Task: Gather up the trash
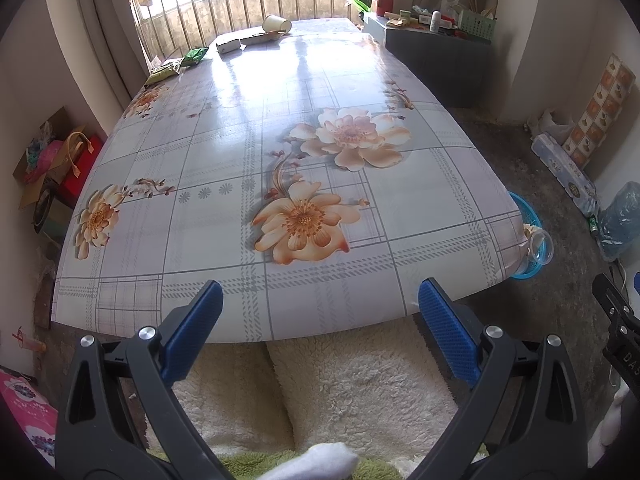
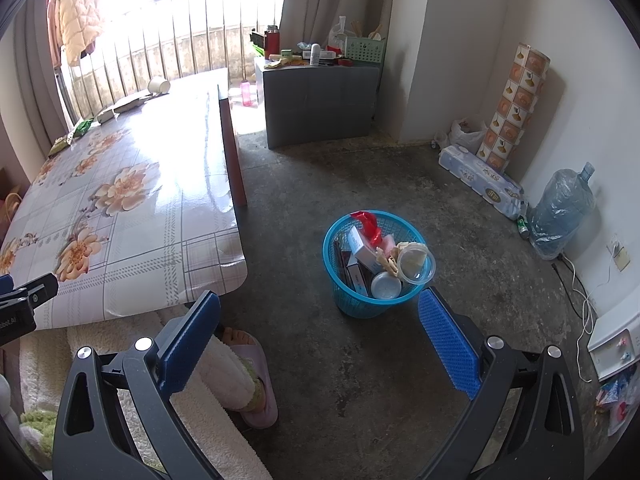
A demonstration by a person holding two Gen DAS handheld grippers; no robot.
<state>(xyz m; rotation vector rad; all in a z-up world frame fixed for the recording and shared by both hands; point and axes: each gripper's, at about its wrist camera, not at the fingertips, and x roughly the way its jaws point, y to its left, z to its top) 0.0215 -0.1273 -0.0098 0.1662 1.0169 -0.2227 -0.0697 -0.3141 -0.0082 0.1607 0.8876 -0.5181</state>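
Note:
A blue mesh waste basket [image 2: 352, 300] stands on the concrete floor right of the table, holding boxes, a red wrapper and a clear plastic cup [image 2: 416, 264]. My right gripper [image 2: 320, 312] hangs open and empty above the floor, just before the basket. My left gripper [image 1: 320, 300] is open and empty over the near edge of the flowered table [image 1: 224, 216]. At the table's far end lie a tipped paper cup [image 1: 276, 23], a white box [image 1: 229, 45], a flat cardboard piece [image 1: 260, 37] and green wrappers [image 1: 194, 56]. The basket [image 1: 528, 270] peeks past the table corner in the left wrist view.
A person sits at the table's near edge, with fleece-clad legs [image 1: 320, 392] and a slippered foot [image 2: 256, 364]. A grey cabinet [image 2: 320, 104] with clutter stands at the back. A water jug [image 2: 560, 212], a tissue pack [image 2: 480, 180] and a roll [image 2: 512, 108] line the right wall.

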